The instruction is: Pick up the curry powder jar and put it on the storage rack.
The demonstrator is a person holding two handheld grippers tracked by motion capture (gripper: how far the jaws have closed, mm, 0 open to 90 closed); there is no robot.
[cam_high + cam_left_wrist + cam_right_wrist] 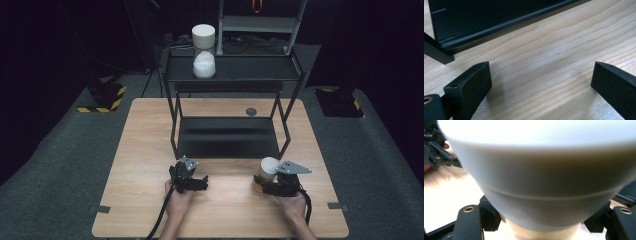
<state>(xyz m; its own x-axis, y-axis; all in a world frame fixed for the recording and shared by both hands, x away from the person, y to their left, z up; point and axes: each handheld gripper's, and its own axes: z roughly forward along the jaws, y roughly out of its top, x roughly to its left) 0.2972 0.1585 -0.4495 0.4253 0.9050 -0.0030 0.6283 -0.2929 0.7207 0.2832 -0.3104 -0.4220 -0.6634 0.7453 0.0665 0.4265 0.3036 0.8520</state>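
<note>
Dark surroundings, lit table (150,150); close cup (544,182) blurred, overexposed.

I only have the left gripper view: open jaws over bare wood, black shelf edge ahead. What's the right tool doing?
Observer: The right tool is shut on a white cup, near the table's front right.
Operator: Is the cup upright?
Observer: Tilted, as far as the high view shows; its mouth leans toward the black rack.
Operator: Anything on that rack?
Observer: Two more white containers, a cylinder above a rounder one, at the left of the top shelf. The lower shelf looks bare.
Operator: Where's my tool relative to it?
Observer: The left tool sits just in front of the rack's front left leg.
</note>
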